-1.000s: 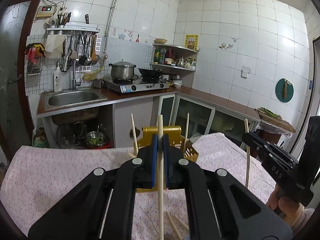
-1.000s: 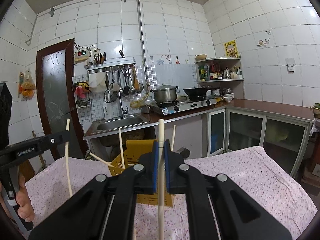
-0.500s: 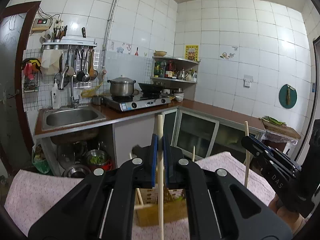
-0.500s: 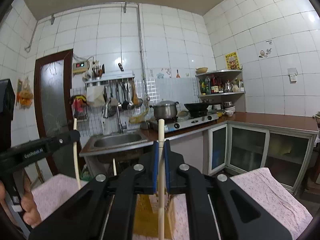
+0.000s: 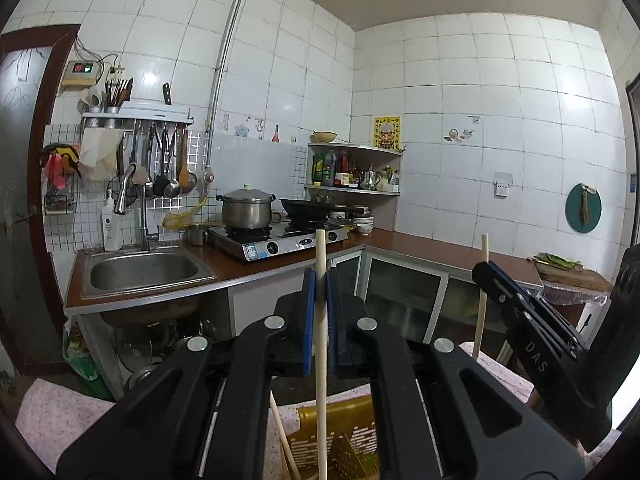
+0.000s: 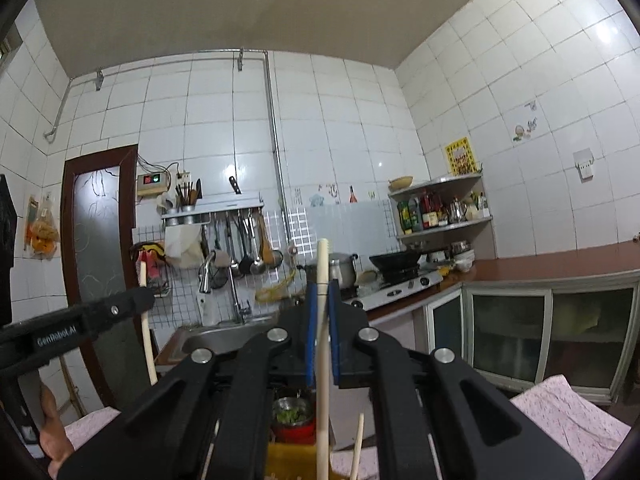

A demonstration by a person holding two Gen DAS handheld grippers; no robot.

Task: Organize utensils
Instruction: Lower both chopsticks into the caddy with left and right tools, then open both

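Note:
My left gripper (image 5: 320, 280) is shut on a pale wooden chopstick (image 5: 321, 352) that stands upright between the blue pads. Below it is a yellow slotted utensil basket (image 5: 340, 440) with other chopsticks (image 5: 282, 436) leaning in it. My right gripper (image 6: 322, 292) is shut on a second upright chopstick (image 6: 322, 360), above the yellow basket (image 6: 288, 460). Each gripper shows in the other's view: the right one (image 5: 486, 272) at the right, the left one (image 6: 142, 296) at the left, each with its chopstick.
The basket stands on a table with a pink flowered cloth (image 5: 60, 420), which also shows in the right wrist view (image 6: 568, 416). Beyond are a steel sink (image 5: 140, 272), a gas stove with a pot (image 5: 248, 212), a wok, a corner shelf of bottles (image 5: 352, 172) and glass-door cabinets (image 6: 540, 328).
Both grippers have risen and tilted upward with their chopsticks held. The basket has dropped from mid-frame to the bottom edge of both views, and most of the table has gone out of view.

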